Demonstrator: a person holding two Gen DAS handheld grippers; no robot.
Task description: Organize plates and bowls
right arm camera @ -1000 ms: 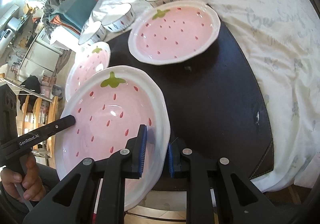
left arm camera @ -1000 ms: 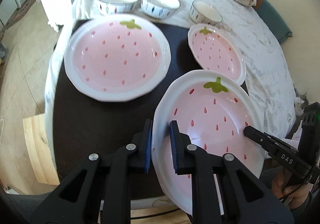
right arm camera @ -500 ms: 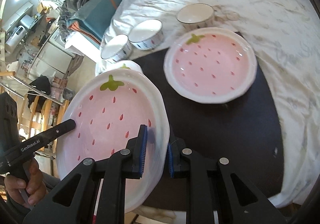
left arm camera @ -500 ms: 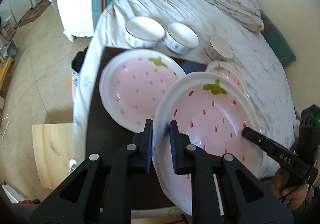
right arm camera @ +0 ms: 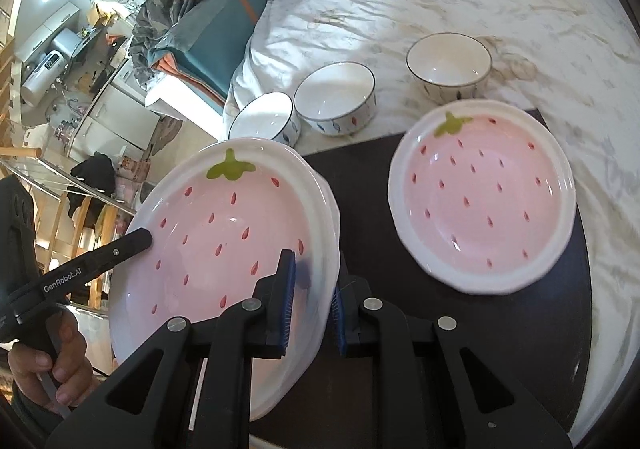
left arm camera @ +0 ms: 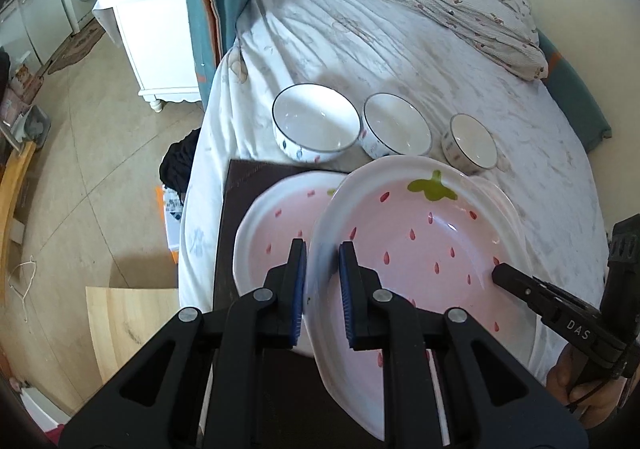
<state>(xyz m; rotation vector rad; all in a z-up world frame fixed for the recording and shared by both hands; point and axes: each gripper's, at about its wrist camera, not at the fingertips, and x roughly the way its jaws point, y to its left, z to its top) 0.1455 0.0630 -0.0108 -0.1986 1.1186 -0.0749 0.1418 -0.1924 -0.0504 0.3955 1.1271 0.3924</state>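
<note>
Three bowls (left arm camera: 315,127) sat empty; your left gripper (left arm camera: 322,281) and right gripper (right arm camera: 313,299) jaws pinched the strawberry plate's (left arm camera: 424,245) opposite rims, angled downward.

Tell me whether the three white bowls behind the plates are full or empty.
Empty. All three white bowls show bare white insides down to the bottom, with nothing in them.

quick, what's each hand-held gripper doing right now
Left hand-held gripper: shut on the rim of the lifted strawberry plate.
Right hand-held gripper: shut on the opposite rim of the same plate.
</note>
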